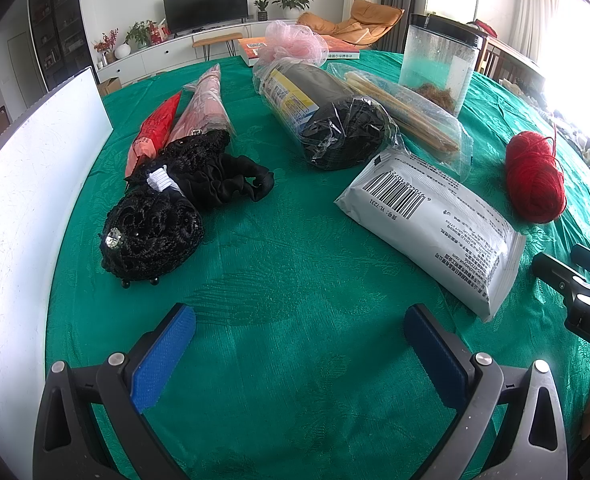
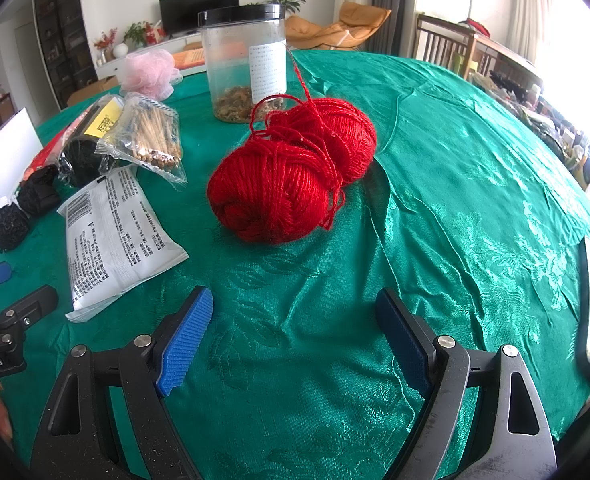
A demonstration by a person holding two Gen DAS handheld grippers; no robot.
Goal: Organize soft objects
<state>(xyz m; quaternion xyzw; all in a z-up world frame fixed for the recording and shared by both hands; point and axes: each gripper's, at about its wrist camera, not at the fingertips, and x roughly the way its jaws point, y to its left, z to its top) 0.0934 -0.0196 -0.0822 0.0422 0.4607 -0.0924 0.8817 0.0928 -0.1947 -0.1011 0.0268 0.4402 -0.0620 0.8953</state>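
Claws, both mine: left claw (image 1: 299, 330) released, empty, over bare green cloth (image 1: 295, 264) on desk; right claw (image 2: 293, 314) released, empty. Red yarn (image 2: 291, 176) just ahead of right claw; white packet (image 1: 431, 228) near left.

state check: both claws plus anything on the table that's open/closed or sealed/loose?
left claw: open, empty
right claw: open, empty
clear jar: upright, black lid on
red yarn: loose strands trailing off
white packet: lying flat, looks sealed
toothpick bag: lying flat, seal unclear
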